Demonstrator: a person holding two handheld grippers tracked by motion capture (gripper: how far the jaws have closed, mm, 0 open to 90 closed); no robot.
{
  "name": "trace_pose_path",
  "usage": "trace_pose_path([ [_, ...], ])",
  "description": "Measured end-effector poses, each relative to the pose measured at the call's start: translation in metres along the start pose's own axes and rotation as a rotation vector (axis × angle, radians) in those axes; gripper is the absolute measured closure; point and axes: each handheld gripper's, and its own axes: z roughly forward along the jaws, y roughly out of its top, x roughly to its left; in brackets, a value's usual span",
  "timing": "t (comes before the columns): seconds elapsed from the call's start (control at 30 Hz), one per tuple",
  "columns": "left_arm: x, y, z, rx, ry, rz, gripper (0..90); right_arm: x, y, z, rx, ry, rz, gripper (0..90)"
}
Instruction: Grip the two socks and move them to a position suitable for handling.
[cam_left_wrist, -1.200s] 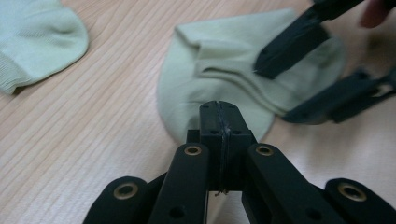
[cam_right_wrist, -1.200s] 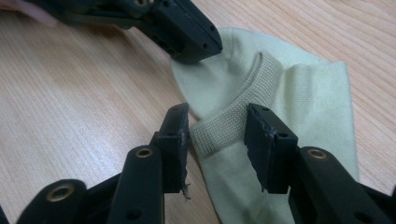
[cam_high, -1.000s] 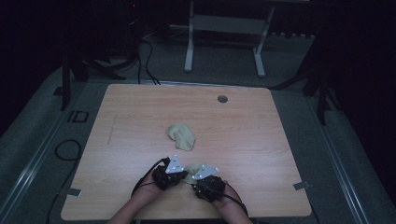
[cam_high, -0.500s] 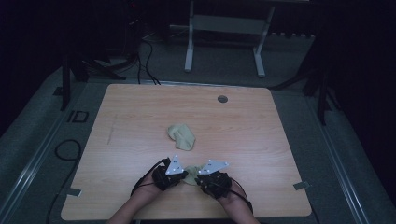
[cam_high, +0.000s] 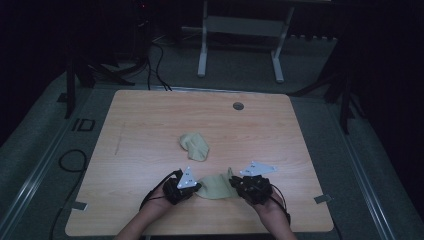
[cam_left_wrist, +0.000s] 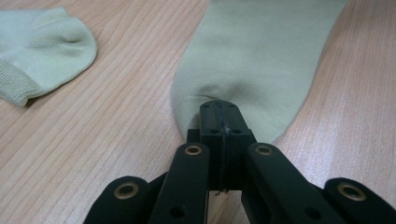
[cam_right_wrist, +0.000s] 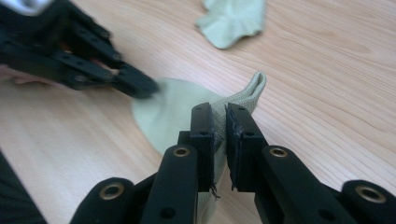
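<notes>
I am holding a pale green sock (cam_high: 216, 186) between my two grippers, near the front edge of the table (cam_high: 150, 125). It is lying flat at my left end and rising at my right end, where its ribbed cuff is standing up past the jaws. My left gripper (cam_left_wrist: 219, 109) is closed tight on the rounded end of the sock, with the cloth puckering at the tips, and it is pointing low across the wood. My right gripper (cam_right_wrist: 219, 114) is pinching the cuff end; its jaws have just been closing on the cloth, and a thin gap with fabric in it is showing between them. My right hand (cam_high: 270, 210) is sitting to the right of the sock, my left hand (cam_high: 155, 202) to its left, and both forearms are cut off by the bottom edge. A second sock (cam_high: 195, 146) of the same colour is lying crumpled beyond the held sock, apart from it. In the right gripper view my left gripper is looking blurred.
</notes>
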Motion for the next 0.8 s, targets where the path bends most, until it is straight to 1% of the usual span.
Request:
trace_pose_path([
  [0.07, 0.001, 0.000, 0.000, 0.005, -0.005, 0.005, 89.4, -0.012, -0.009, -0.004, 0.013, -0.017, 0.035, 81.7],
  [0.13, 0.001, 0.000, 0.000, 0.004, -0.003, 0.004, 89.3, -0.014, -0.012, -0.003, 0.018, -0.022, 0.042, 81.7],
  [0.17, 0.000, 0.000, 0.000, 0.005, -0.001, 0.004, 89.4, -0.018, -0.017, -0.002, 0.030, -0.026, 0.057, 81.7],
  [0.2, 0.000, 0.001, 0.000, 0.006, 0.001, 0.009, 89.4, -0.018, -0.017, -0.002, 0.030, -0.026, 0.057, 81.7],
  [0.3, 0.001, 0.001, 0.000, 0.009, -0.001, 0.011, 89.3, -0.022, -0.028, 0.002, 0.060, -0.026, 0.076, 81.5],
  [0.33, 0.001, 0.001, 0.000, 0.008, 0.000, 0.013, 89.3, -0.022, -0.028, 0.002, 0.060, -0.026, 0.076, 81.5],
  [0.4, 0.003, 0.001, 0.000, 0.009, -0.009, 0.011, 89.4, -0.026, -0.035, 0.005, 0.072, -0.022, 0.095, 81.2],
  [0.43, 0.003, 0.001, 0.000, 0.009, -0.009, 0.011, 89.3, -0.026, -0.035, 0.005, 0.072, -0.022, 0.095, 81.2],
  [0.5, 0.003, 0.000, 0.000, 0.006, -0.015, 0.007, 89.3, -0.029, -0.042, 0.007, 0.098, -0.031, 0.107, 78.7],
  [0.53, 0.003, 0.000, 0.000, 0.006, -0.015, 0.007, 89.3, -0.029, -0.042, 0.007, 0.098, -0.031, 0.107, 78.7],
  [0.57, 0.003, 0.001, 0.000, 0.006, -0.015, 0.009, 89.3, -0.033, -0.045, 0.007, 0.111, -0.055, 0.107, 74.6],
  [0.63, 0.003, 0.001, 0.000, 0.008, -0.015, 0.009, 89.3, -0.036, -0.047, 0.006, 0.114, -0.057, 0.116, 72.0],
  [0.77, 0.003, 0.001, 0.000, 0.008, -0.014, 0.010, 89.3, -0.037, -0.046, 0.004, 0.110, -0.067, 0.113, 72.0],
  [0.8, 0.003, 0.001, 0.000, 0.009, -0.012, 0.009, 89.3, -0.036, -0.042, 0.006, 0.100, -0.074, 0.089, 76.3],
])
